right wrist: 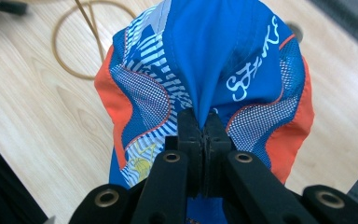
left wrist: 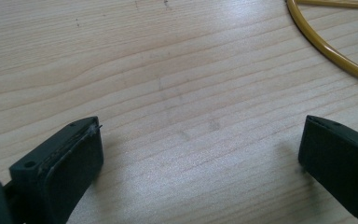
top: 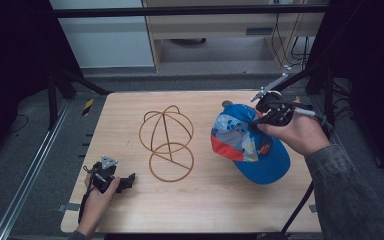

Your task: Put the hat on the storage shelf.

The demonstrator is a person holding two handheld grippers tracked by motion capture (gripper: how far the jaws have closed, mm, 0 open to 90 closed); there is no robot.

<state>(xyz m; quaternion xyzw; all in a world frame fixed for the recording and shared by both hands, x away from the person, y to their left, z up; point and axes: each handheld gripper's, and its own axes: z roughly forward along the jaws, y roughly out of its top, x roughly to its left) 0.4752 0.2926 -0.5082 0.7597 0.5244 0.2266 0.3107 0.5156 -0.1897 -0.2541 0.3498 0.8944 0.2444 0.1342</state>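
Note:
A blue cap (top: pixel 247 142) with orange and patterned panels hangs above the right half of the wooden table (top: pixel 210 200). My right gripper (top: pixel 260 119) is shut on a pinched fold of its blue crown fabric (right wrist: pixel 200 70); in the right gripper view the jaws press together on the cloth (right wrist: pixel 203 122). A yellow wire hat frame (top: pixel 166 142) stands at the table's middle. My left gripper (top: pixel 129 180) rests low at the front left, jaws wide apart over bare wood (left wrist: pixel 200 135), and a piece of the wire frame (left wrist: pixel 328 46) curves past at the upper right.
A small round dark object (top: pixel 227 104) lies on the table just behind the cap. Black stand legs (top: pixel 80 82) and metal rails (top: pixel 30 170) flank the table. A cabinet and cables (top: pixel 285 45) sit on the floor beyond the far edge.

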